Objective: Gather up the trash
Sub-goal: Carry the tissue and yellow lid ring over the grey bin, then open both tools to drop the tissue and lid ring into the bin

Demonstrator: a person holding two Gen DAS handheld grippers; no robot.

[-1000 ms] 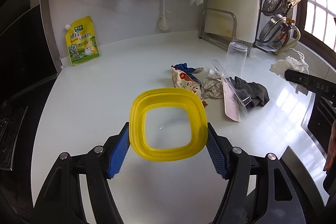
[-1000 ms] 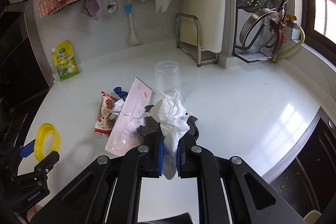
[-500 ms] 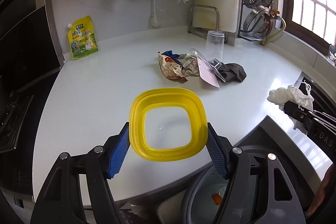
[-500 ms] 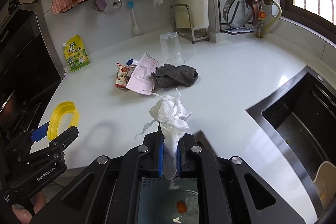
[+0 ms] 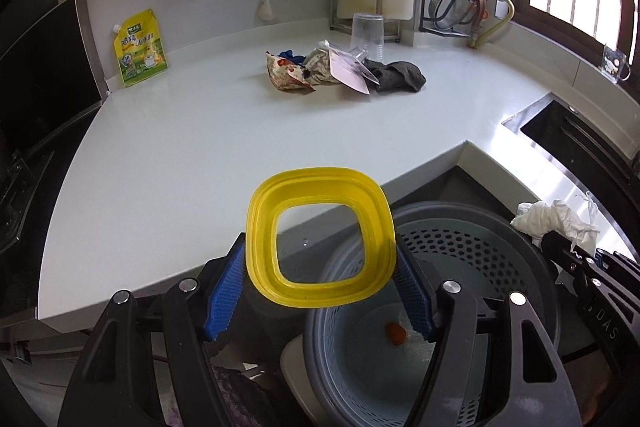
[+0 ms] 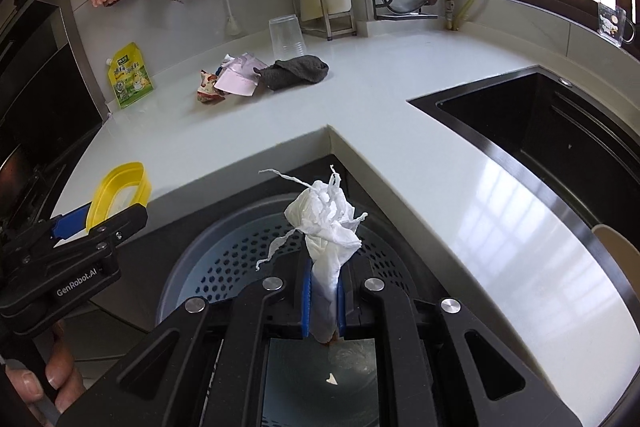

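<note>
The right gripper's (image 6: 320, 303) blue fingers (image 6: 306, 301) pinch a crumpled white tissue (image 6: 326, 227) above the grey perforated bin (image 6: 224, 263). The left gripper's (image 5: 320, 285) fingers (image 5: 224, 295) clamp a yellow-rimmed lid (image 5: 320, 239) by its sides, at the bin's edge. More trash (image 5: 340, 71) lies far back on the white worktop (image 5: 200, 147).

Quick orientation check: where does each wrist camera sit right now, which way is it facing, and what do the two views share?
Left wrist: on the left gripper, facing down and forward past its clamped yellow square plastic ring to the grey perforated bin; the right gripper shows at right.
Right wrist: on the right gripper, pinching crumpled white tissue over the bin; the left gripper and a hand show at left.
Shared: bin, white countertop, trash pile.
</note>
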